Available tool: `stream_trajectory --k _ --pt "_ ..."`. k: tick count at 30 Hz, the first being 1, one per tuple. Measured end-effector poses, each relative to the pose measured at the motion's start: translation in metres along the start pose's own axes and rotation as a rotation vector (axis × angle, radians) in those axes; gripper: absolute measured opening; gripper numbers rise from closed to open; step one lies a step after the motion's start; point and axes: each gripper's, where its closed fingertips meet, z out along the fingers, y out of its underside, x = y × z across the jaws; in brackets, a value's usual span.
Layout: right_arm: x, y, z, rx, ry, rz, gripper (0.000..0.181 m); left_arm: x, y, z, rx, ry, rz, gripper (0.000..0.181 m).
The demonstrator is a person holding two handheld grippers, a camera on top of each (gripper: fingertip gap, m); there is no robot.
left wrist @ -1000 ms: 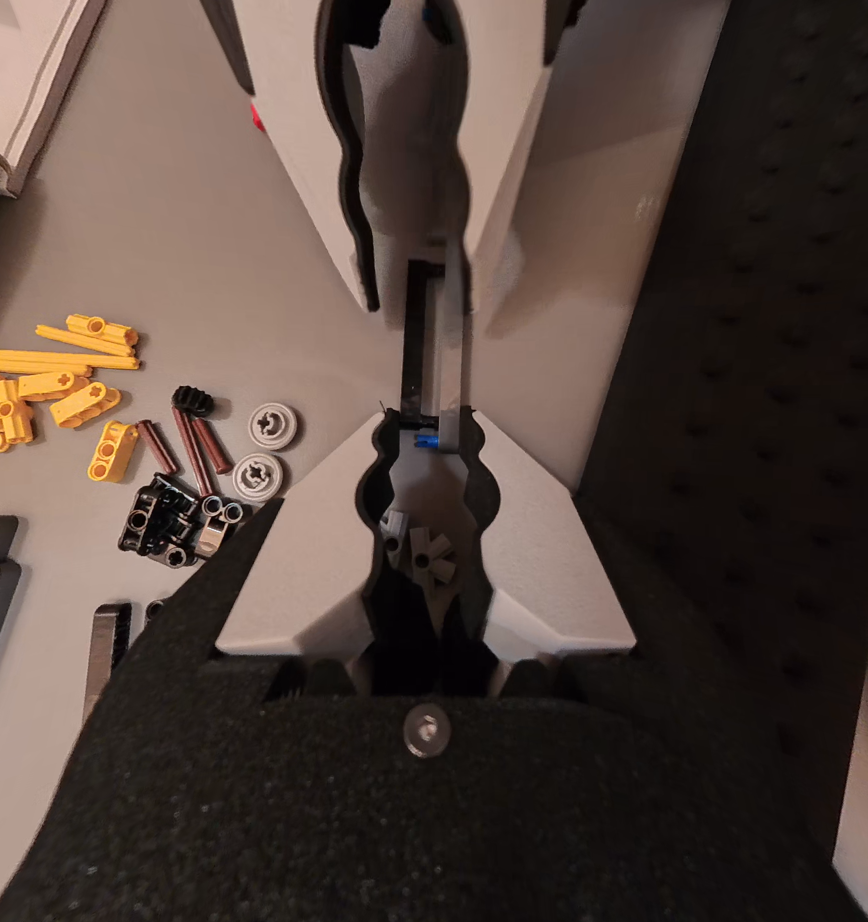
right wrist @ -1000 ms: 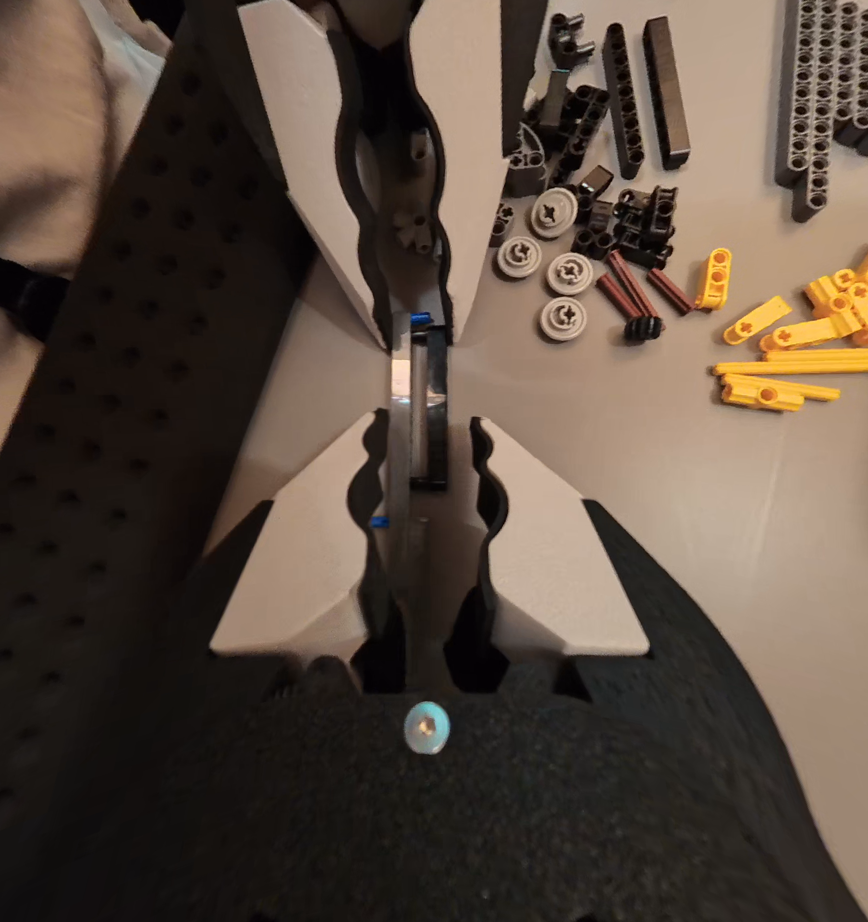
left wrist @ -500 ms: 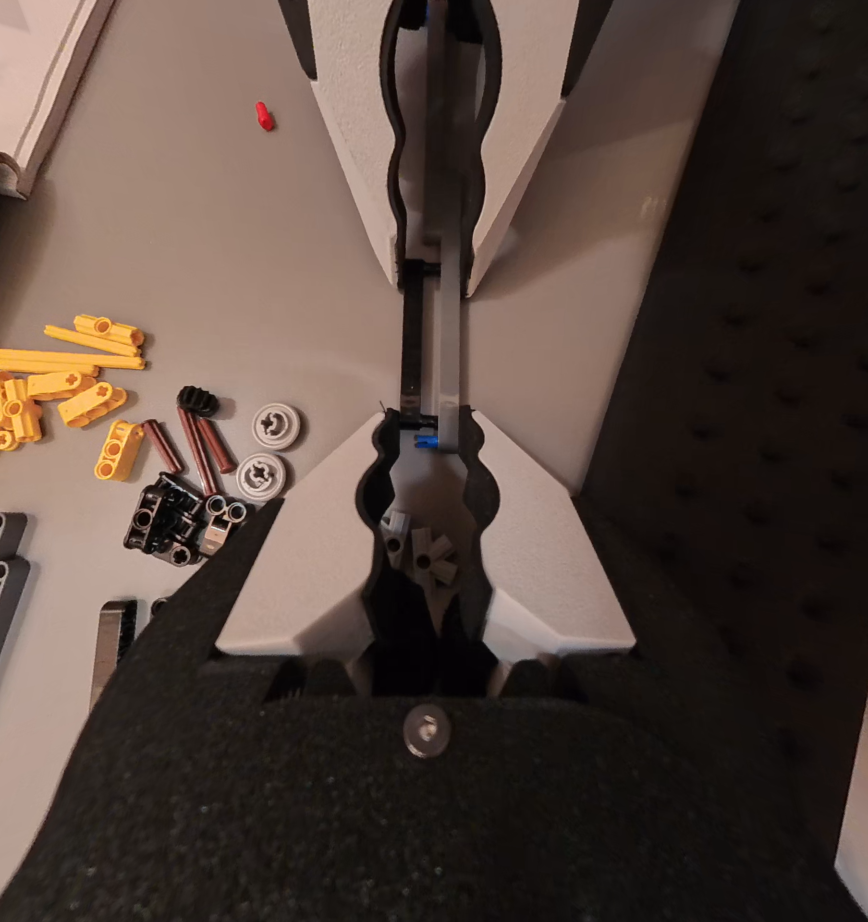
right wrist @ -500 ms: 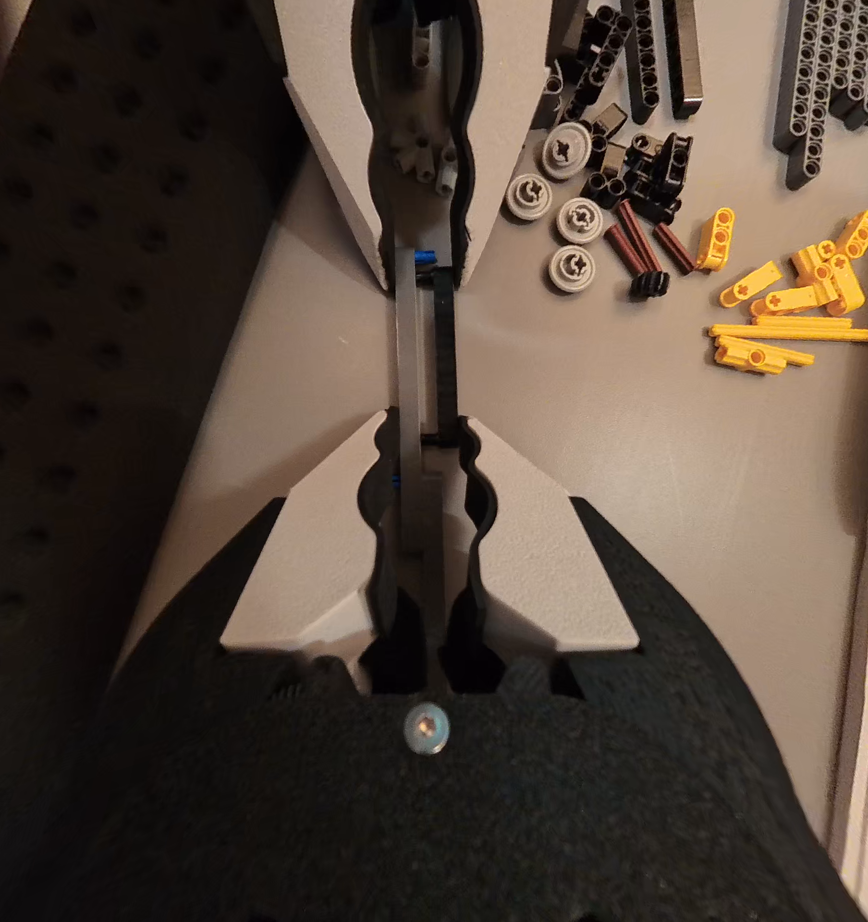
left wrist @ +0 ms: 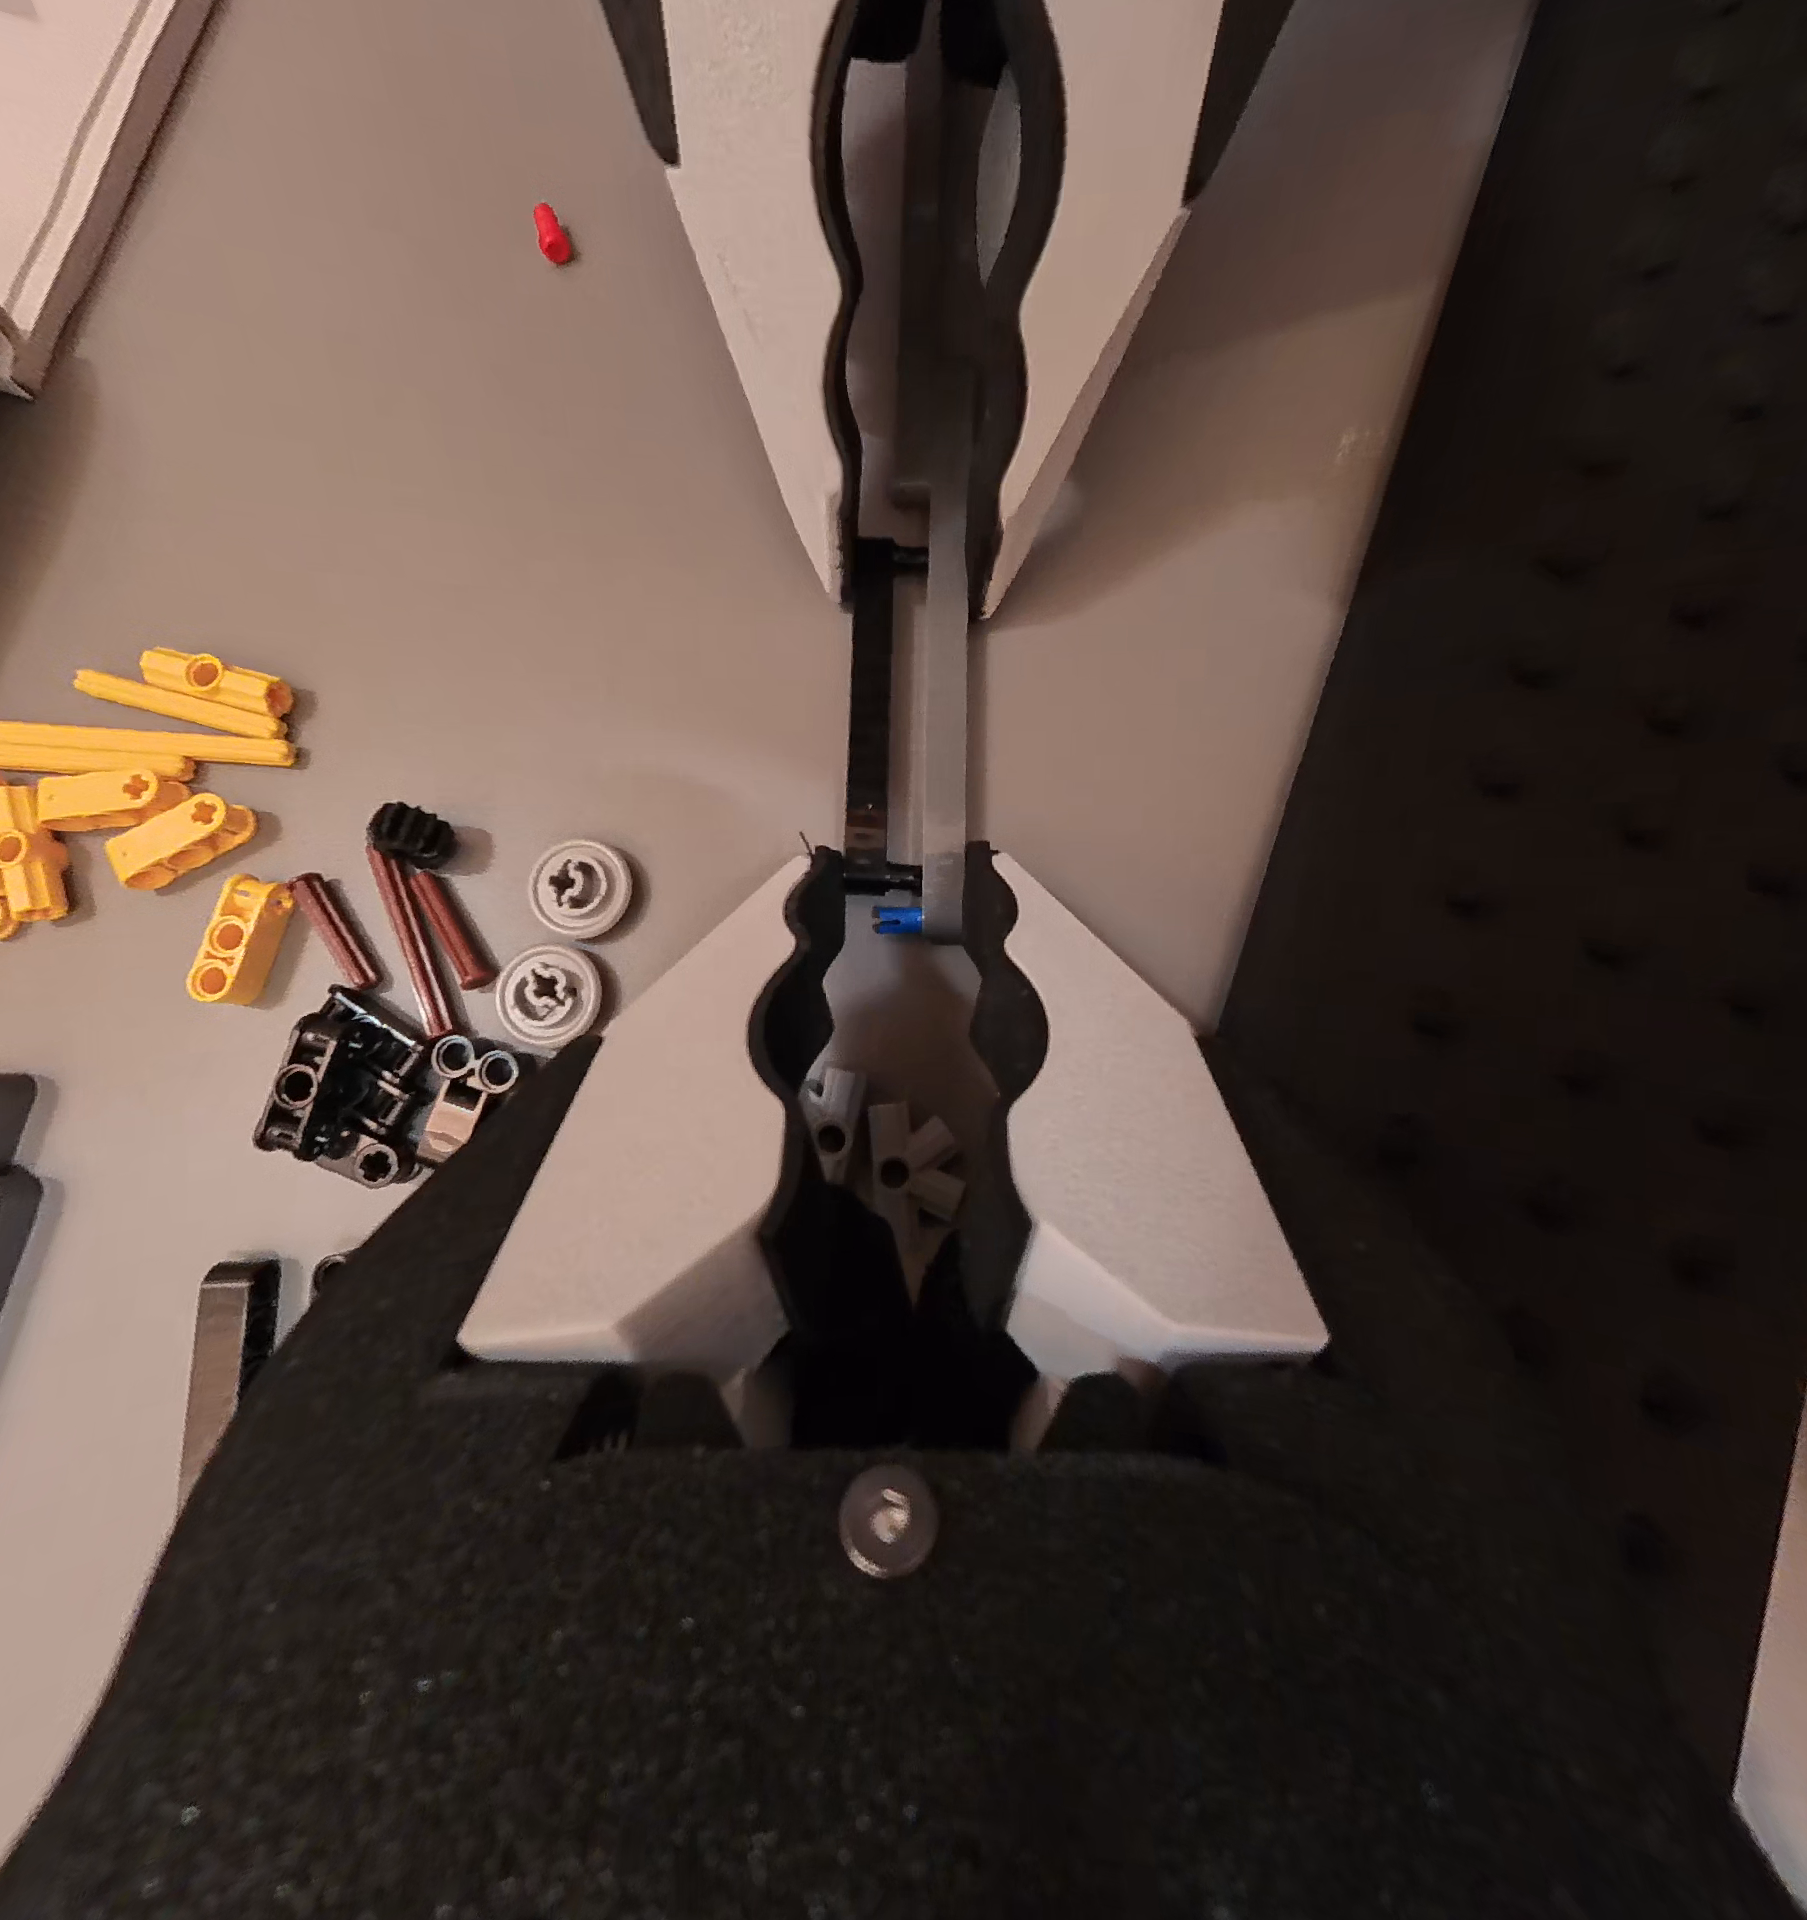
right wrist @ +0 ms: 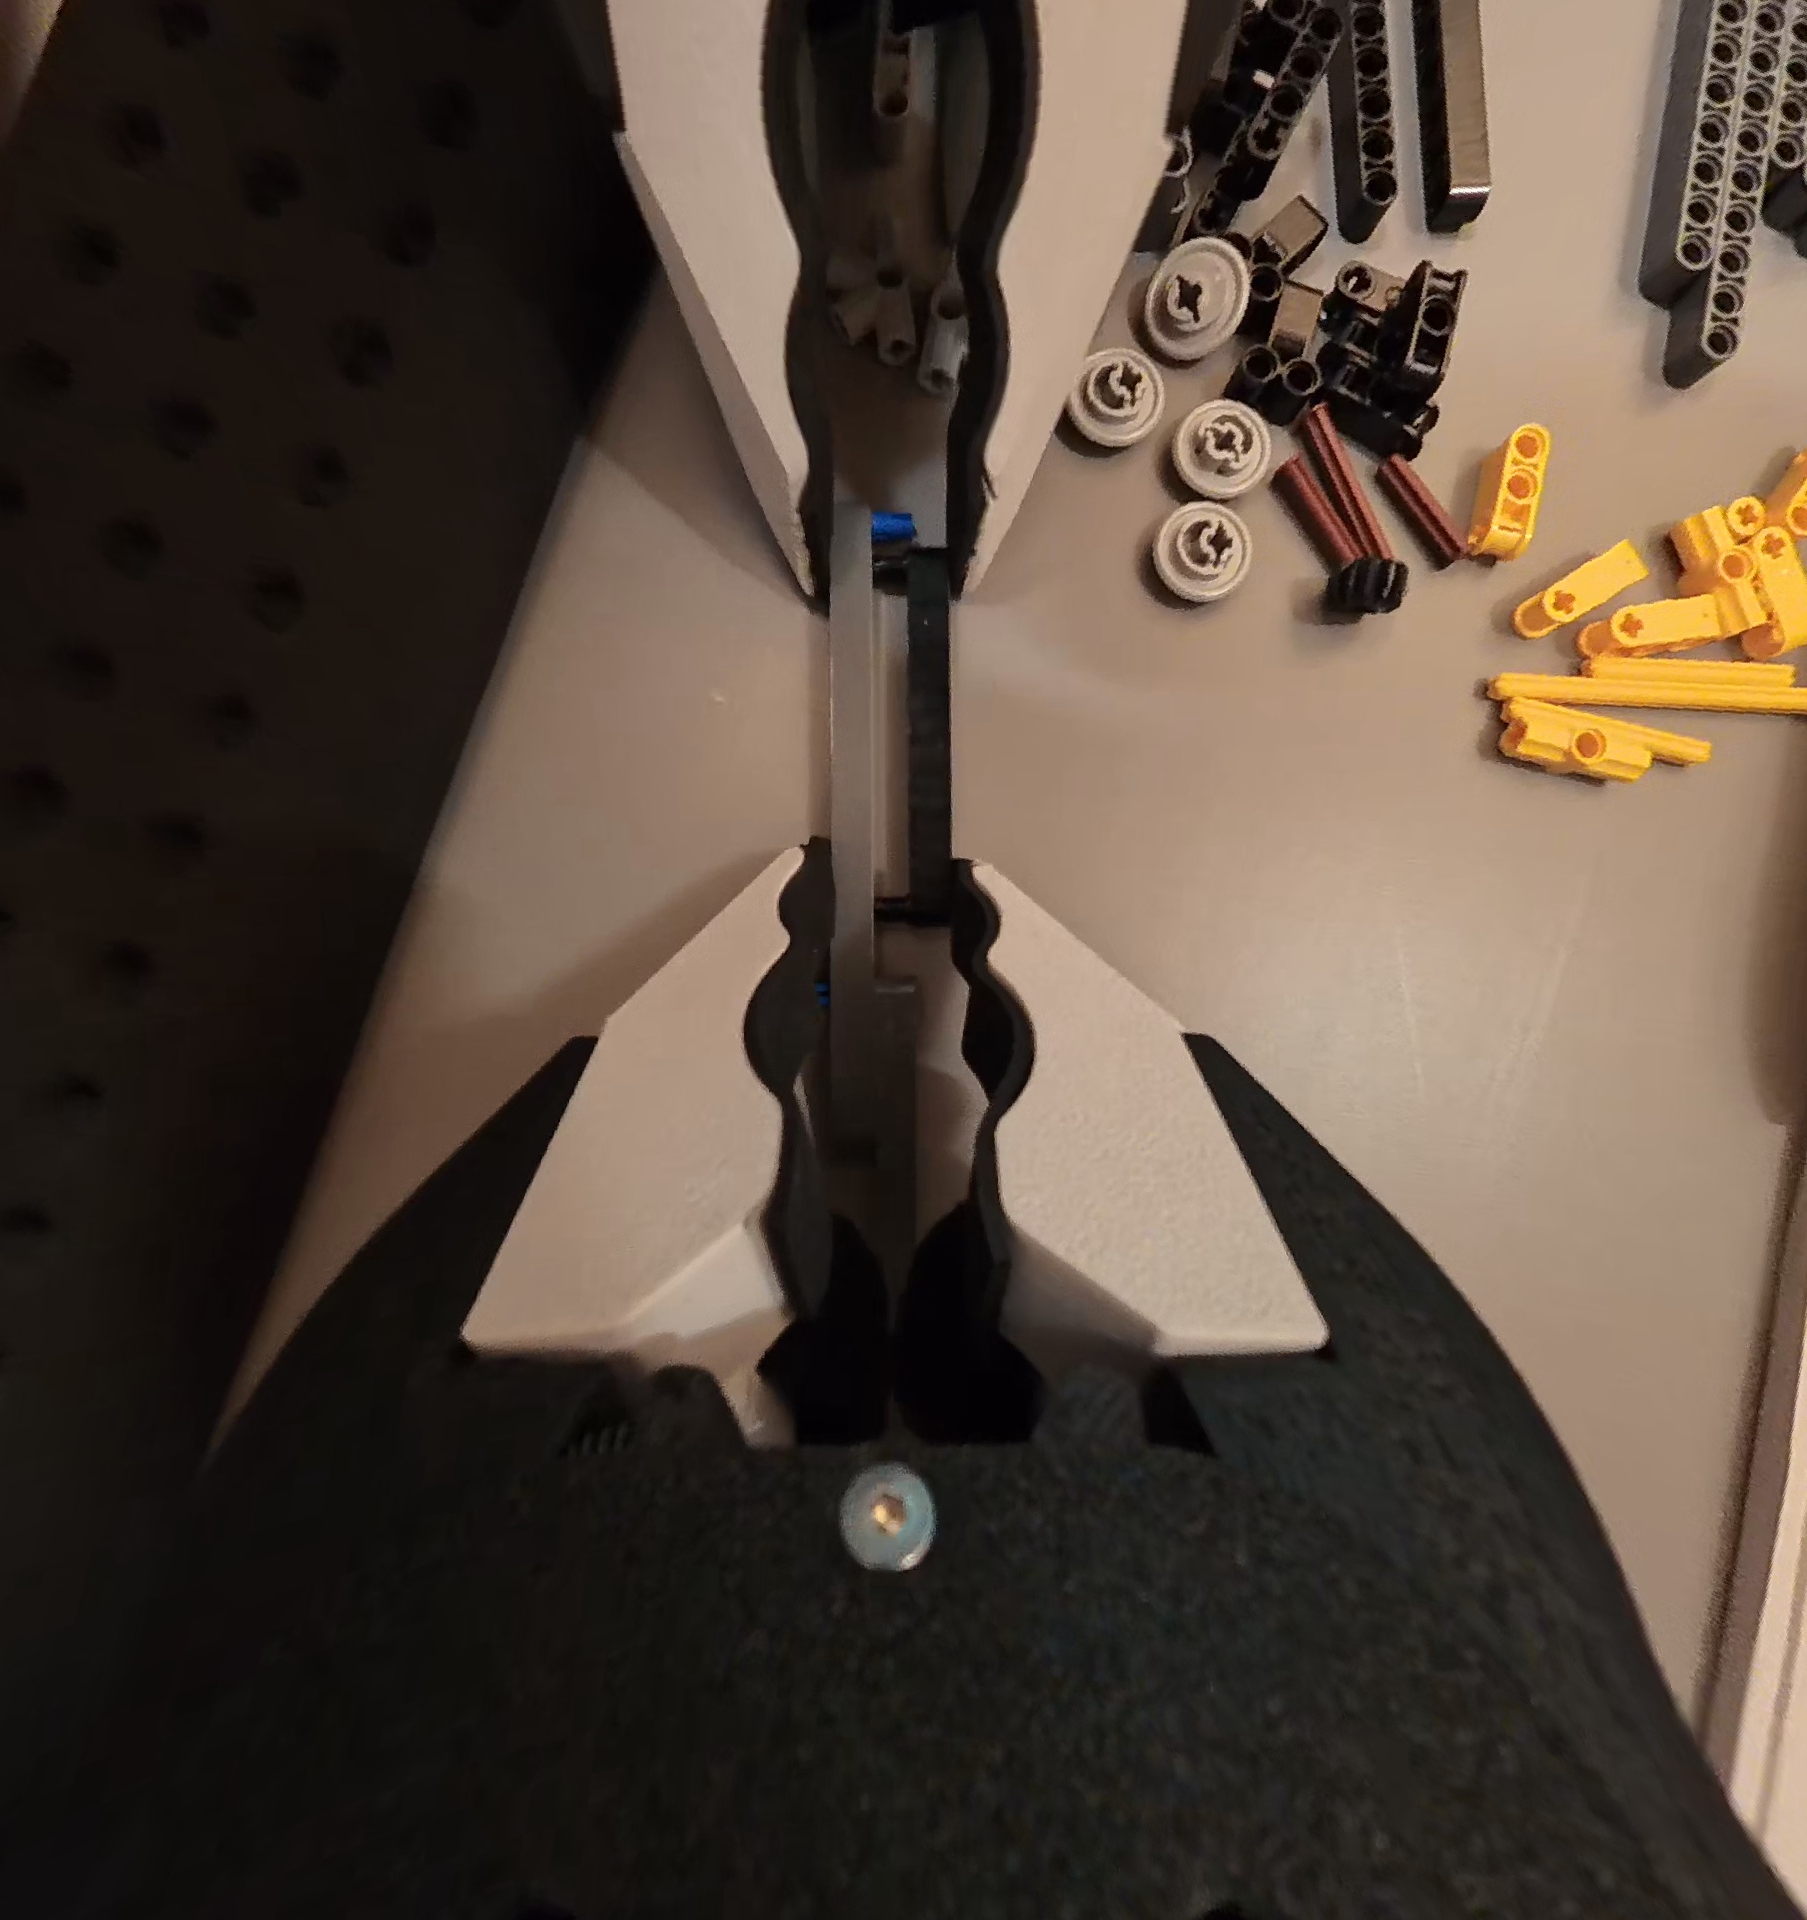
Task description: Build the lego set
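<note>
Two grippers face each other tip to tip above the grey table (left wrist: 463, 499), and both are pinching one lego assembly: a grey beam (left wrist: 946, 727) and a black beam (left wrist: 871, 717) that lie side by side, joined by black pins at both ends. Compared with one second ago, the right gripper has moved back, so a longer part of the beams shows between the two pairs of tips, and a small red pin (left wrist: 553, 231) on the table is uncovered. The left gripper (left wrist: 904, 883) is pressed on the near end of the assembly, where a blue pin (left wrist: 897, 916) sticks out of the grey beam just inside its jaws. Under these jaws lie some small grey connectors (left wrist: 894, 1153) on the table. The right gripper (right wrist: 883, 894) is closed on the other end, and the grey beam runs deep between its fingers. To the side on the table lie grey round wheels (right wrist: 1195, 436), brown axles (right wrist: 1351, 509), yellow pieces (right wrist: 1688, 644), and farther away long black and grey beams (right wrist: 1751, 156).
</note>
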Motion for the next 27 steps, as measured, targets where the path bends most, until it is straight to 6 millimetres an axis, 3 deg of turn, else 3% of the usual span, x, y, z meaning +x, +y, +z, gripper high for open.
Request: stream_trajectory --k 12,27 --pt "-0.0002 -0.0031 0.0012 -0.137 0.108 0.013 0.023 0.0000 -0.0012 0.0013 0.019 0.007 -0.008 0.022" --pt "-0.0024 0.0037 -0.0019 -0.120 0.046 0.066 0.022 0.0013 -0.0039 0.0046 0.002 0.018 -0.004 0.022"
